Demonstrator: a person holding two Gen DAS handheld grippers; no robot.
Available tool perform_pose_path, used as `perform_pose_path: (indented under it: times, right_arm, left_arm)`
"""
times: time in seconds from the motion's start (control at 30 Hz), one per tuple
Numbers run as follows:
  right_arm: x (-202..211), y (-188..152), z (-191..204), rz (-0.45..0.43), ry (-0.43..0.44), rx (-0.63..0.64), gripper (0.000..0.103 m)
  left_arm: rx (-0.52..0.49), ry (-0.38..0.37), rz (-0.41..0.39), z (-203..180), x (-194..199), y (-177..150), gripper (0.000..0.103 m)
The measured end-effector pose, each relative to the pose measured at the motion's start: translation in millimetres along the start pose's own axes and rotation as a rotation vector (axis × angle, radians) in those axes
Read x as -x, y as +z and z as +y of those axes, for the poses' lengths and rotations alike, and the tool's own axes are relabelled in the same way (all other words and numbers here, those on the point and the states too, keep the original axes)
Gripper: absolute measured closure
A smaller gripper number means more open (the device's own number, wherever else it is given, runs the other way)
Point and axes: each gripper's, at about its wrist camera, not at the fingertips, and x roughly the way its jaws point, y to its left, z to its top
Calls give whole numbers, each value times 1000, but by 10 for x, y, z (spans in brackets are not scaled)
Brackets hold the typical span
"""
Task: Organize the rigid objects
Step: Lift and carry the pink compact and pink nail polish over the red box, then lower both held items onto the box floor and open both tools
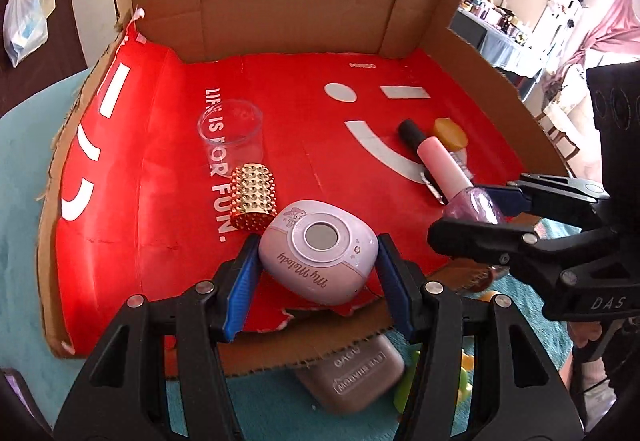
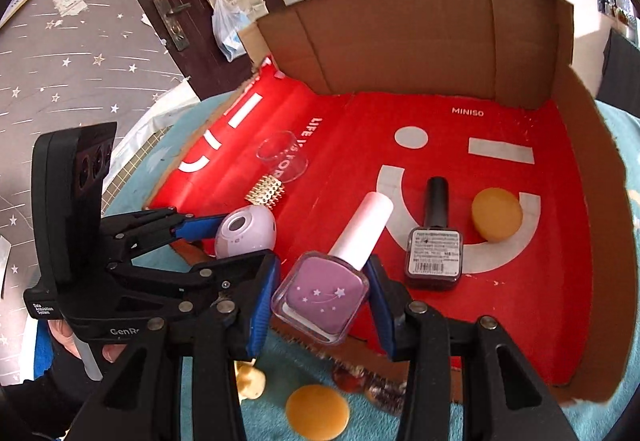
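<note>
My left gripper (image 1: 318, 265) is shut on a lilac "My Melody" device (image 1: 318, 255), held over the near edge of the red cardboard tray (image 1: 160, 201). My right gripper (image 2: 322, 295) is shut on a purple nail polish bottle with a pink cap (image 2: 324, 291), also at the tray's near edge; it shows in the left wrist view (image 1: 472, 203) too. On the tray lie a gold studded cylinder (image 1: 252, 201), a clear cup (image 1: 232, 133), a dark polish bottle (image 2: 434, 253) and a yellow puck (image 2: 496, 215).
The tray has a tall brown back wall (image 2: 420, 45) and side flaps. On the teal cloth (image 2: 280, 373) in front lie another yellow puck (image 2: 318, 413), a grey tin (image 1: 352, 373) and small trinkets. A door and wall stand to the left.
</note>
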Motion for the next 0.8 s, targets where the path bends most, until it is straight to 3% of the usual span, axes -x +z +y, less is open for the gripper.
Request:
perform_pose_path:
  times: [0.23,0.57,0.8]
  right_arm:
    - [-141,26,-103,23,-29,-19,57]
    - [-156,43,-197,-21,-237,32,57]
    - [-181,52,-251,-11,-272,27,57]
  left_arm:
    - [11,32,-8,57,-101,75,49]
    - [-6,139,-40,74,-217,180,49]
    - [-22,183,-51,41,-263,206,49]
